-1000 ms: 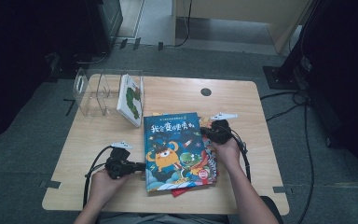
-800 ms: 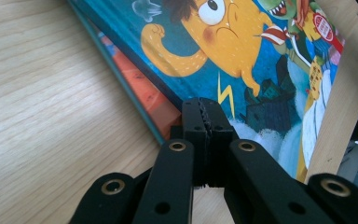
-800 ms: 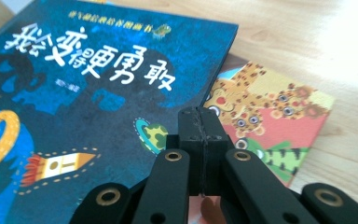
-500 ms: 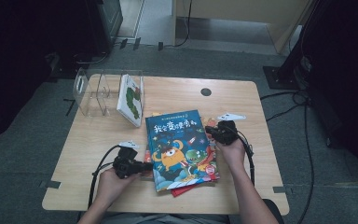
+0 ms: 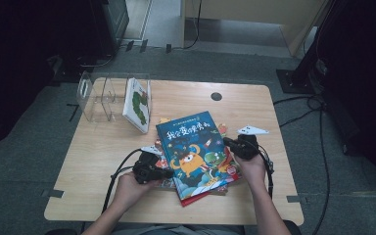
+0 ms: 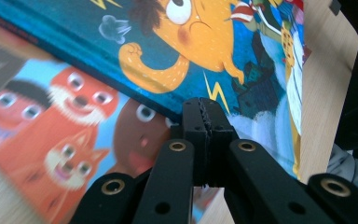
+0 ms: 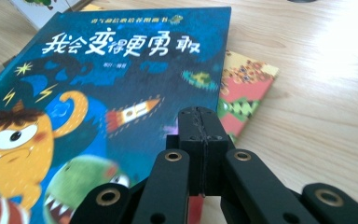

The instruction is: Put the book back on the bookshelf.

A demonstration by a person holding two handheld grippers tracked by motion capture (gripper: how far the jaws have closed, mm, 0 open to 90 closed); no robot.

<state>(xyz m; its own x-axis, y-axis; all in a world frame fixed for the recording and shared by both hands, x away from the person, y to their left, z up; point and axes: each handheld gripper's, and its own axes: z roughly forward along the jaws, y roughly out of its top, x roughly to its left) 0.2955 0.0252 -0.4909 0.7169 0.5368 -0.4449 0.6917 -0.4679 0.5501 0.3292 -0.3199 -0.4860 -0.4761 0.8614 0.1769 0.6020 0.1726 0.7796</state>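
1. High view: the blue book (image 5: 196,149) lies on top of a small stack in the middle of the bench (image 5: 98,152), between the two hand-held grippers.
2. Left hand-held gripper (image 5: 169,173): it sits at the book's left edge, held by the left hand (image 5: 129,188). In the left gripper view its jaws are pressed together with no gap, tips (image 6: 206,112) at the book's edge (image 6: 177,56). Whether anything is pinched between them cannot be told.
3. Just below and beside those tips lies a second book with fox faces (image 6: 70,135), under the blue one.
4. Right hand-held gripper (image 5: 227,143): it sits at the book's right edge, held by the right hand (image 5: 252,166). In the right gripper view its jaws are also closed flush (image 7: 198,119), over the blue cover (image 7: 121,74) near its edge; a grip on the cover cannot be confirmed.
5. Beyond the right tips a red-and-yellow book (image 7: 244,88) pokes out from under the blue one.
6. Far ahead of the left hand-held gripper stands a clear rack (image 5: 98,95) with a white book (image 5: 138,104) leaning in it.
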